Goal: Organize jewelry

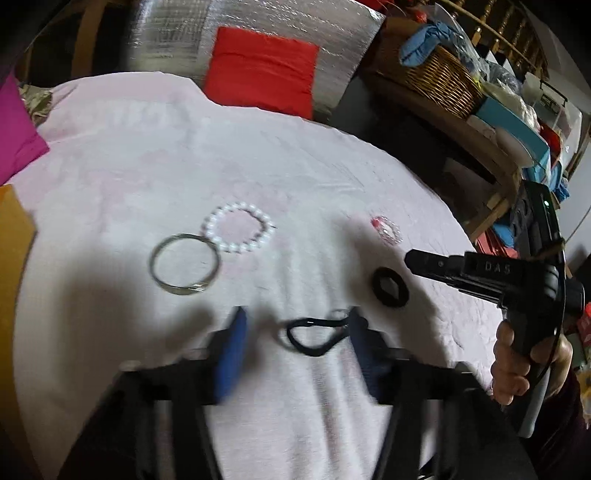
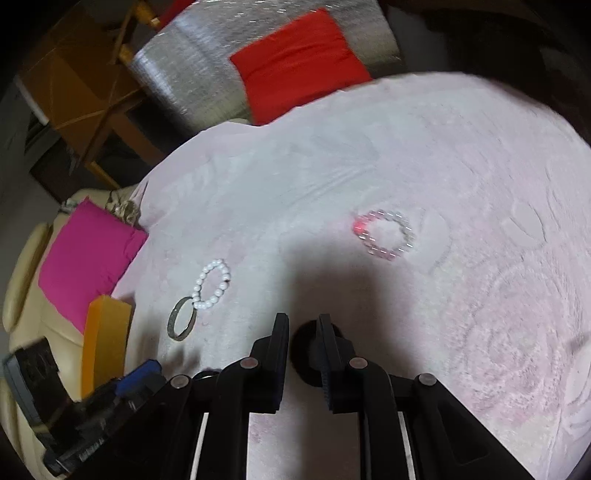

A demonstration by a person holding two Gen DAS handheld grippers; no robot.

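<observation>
On a pale pink cloth [image 1: 295, 177] lie a silver bangle [image 1: 183, 264], a white pearl bracelet [image 1: 240, 228] touching it, a clear-and-pink bead bracelet [image 1: 386, 229], a black hair tie [image 1: 390, 287] and a thin black cord loop [image 1: 314, 335]. My left gripper [image 1: 295, 332] is open, its blue pads [image 1: 234, 350] either side of the cord loop. My right gripper [image 2: 303, 332] is open a little, with the black hair tie [image 2: 303, 349] between its fingers. The right wrist view also shows the bangle [image 2: 181, 319], the pearl bracelet [image 2: 213, 283] and the bead bracelet [image 2: 388, 234].
A red cushion [image 1: 262, 68] and silver foil sheet [image 1: 177, 33] lie behind the cloth. A magenta cushion [image 2: 85, 258] and an orange block [image 2: 105, 339] sit at the left edge. A wicker basket [image 1: 439, 77] and cluttered shelves stand at the right.
</observation>
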